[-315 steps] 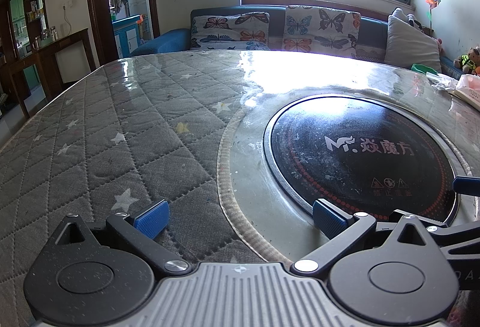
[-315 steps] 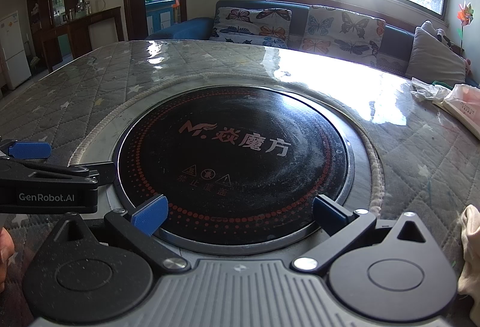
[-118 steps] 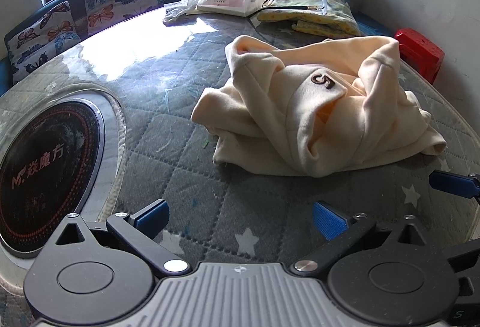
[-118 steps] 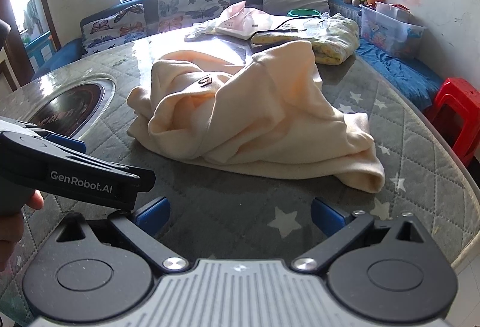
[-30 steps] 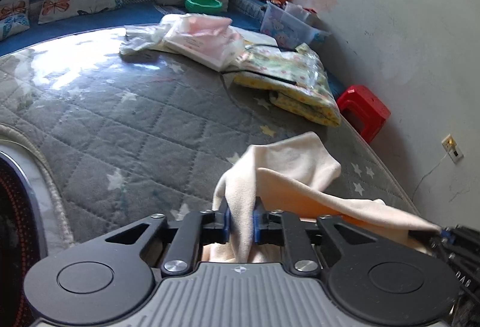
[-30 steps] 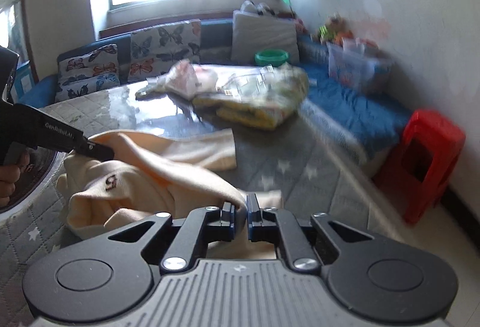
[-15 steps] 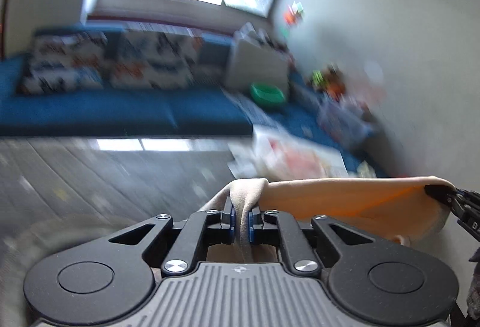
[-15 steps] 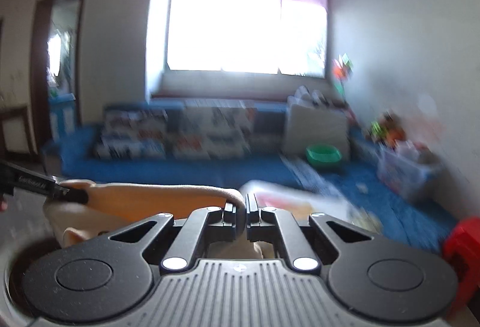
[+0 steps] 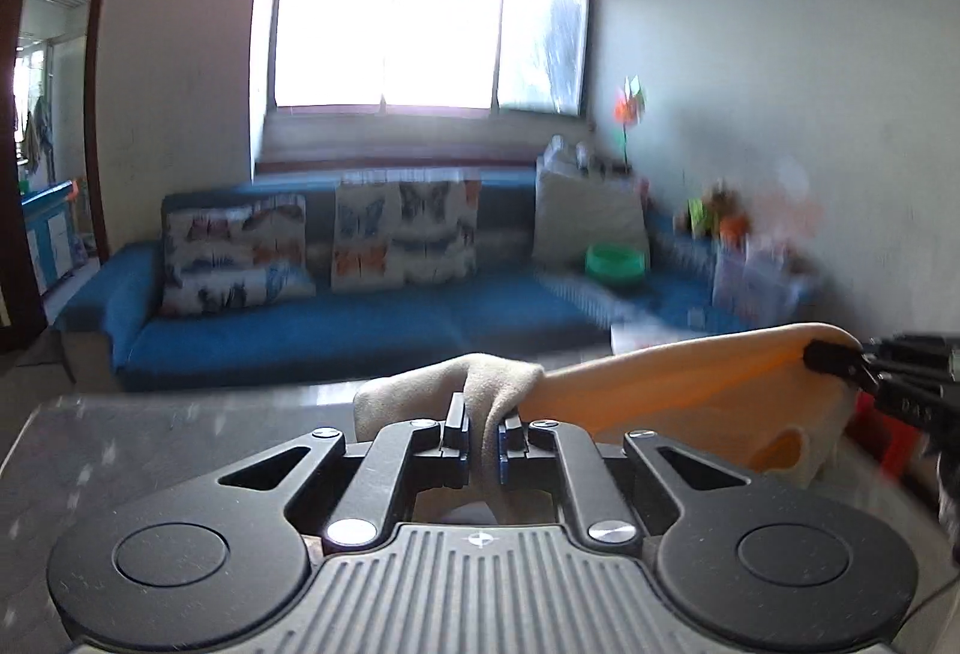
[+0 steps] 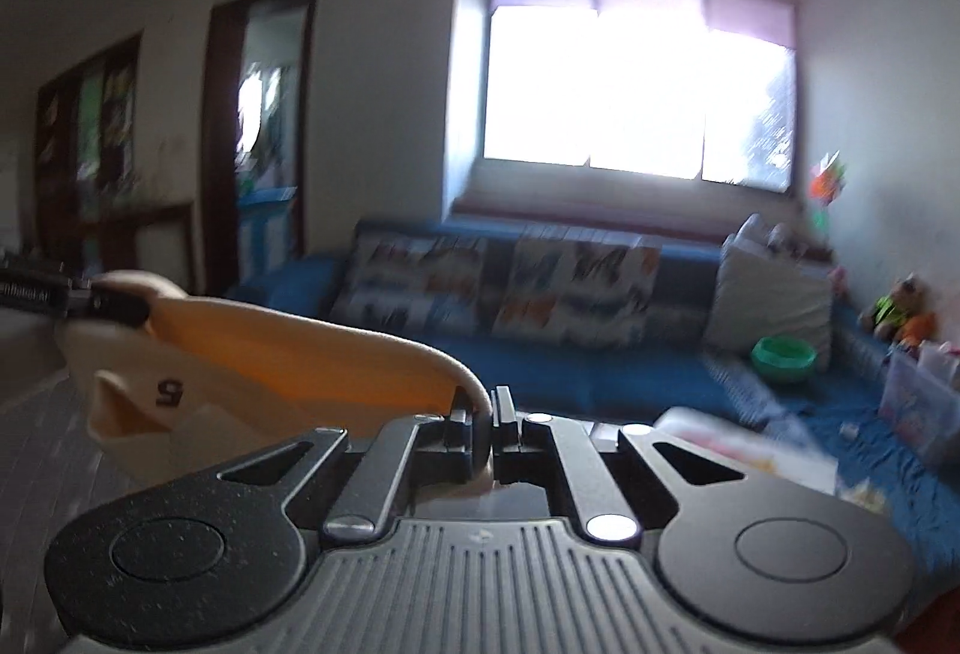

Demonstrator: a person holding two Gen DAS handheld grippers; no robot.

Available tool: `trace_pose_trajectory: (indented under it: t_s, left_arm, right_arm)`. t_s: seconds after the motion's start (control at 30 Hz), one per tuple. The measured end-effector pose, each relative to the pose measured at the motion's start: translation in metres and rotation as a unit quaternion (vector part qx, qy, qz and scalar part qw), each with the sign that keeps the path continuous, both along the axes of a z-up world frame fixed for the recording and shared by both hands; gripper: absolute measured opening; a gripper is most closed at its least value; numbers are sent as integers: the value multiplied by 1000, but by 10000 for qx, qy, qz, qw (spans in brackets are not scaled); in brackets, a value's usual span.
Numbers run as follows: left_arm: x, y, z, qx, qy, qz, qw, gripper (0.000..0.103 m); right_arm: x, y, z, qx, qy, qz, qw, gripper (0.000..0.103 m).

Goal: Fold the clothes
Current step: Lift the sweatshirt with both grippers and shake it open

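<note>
Left wrist view: the cream garment (image 9: 678, 390) hangs stretched in the air in front of the blue sofa (image 9: 360, 312), above the quilted table (image 9: 120, 450). Left gripper (image 9: 481, 441) is pinching one garment edge. Right gripper (image 10: 478, 435) is clamped on the opposite edge. A bright window (image 9: 420, 24) sits above the sofa.

The garment (image 9: 690, 384) is a cream, soft knit piece with an orange-lit inner side. It hangs stretched in the air, one edge pinched in the left hand-held gripper (image 9: 483, 435) and the other in the right hand-held gripper (image 10: 478, 429). Its top edge sags slightly between them. A dark "5" patch (image 10: 169, 392) shows on a drooping panel, seen reversed.
</note>
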State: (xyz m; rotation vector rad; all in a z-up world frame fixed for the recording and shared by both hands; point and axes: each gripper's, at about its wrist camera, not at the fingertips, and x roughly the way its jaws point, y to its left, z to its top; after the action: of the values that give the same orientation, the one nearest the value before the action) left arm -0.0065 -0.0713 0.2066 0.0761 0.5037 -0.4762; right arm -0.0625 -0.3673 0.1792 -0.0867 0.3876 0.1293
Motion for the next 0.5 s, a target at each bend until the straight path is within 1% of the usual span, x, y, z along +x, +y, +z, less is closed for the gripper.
trace_pose_trajectory:
  t_s: [0.1,0.13,0.2,0.23,0.27,0.3,0.33,0.37,0.4,0.43,0.47,0.5]
  left_arm:
    - [-30,4,-50,374,590,-155,9974,11]
    - [-39,5,-67,481,794,-199,9955,11]
    - [-56,9,-99,695,1200,-288,9899,12]
    - [-64,10,-115,801,1402,-332,9863,13]
    - [-73,12,-132,907,1603,-376,9822,13]
    - [-81,15,-139,916,1720,-354,9802,13]
    - [-87,20,-142,881,1786,-305,9795,16]
    - [-90,24,-144,890,1769,-267,9798,20]
    - [-93,27,-145,916,1726,-233,9804,23]
    - [-96,30,-146,943,1682,-200,9810,31]
    - [-97,34,-146,906,1667,-162,9817,38]
    - [-98,38,-146,846,1661,-124,9824,40]
  right_arm:
    - [-22,11,-46,-173,742,225,9968,5]
    - [-32,16,-66,-237,1109,317,9930,5]
    - [-53,25,-102,-363,1796,522,9817,6]
    - [-61,27,-110,-417,1983,632,9772,6]
    - [-66,29,-114,-477,2059,684,9750,9]
    - [-74,32,-117,-562,2134,732,9726,10]
    - [-80,34,-118,-640,2196,797,9702,11]
    - [-85,36,-112,-736,2191,886,9689,19]
    - [-90,40,-106,-841,2127,947,9689,22]
    - [-92,42,-101,-876,2050,993,9698,25]
    - [-94,44,-93,-890,1912,1078,9715,26]
    - [-97,46,-85,-904,1775,1163,9730,27]
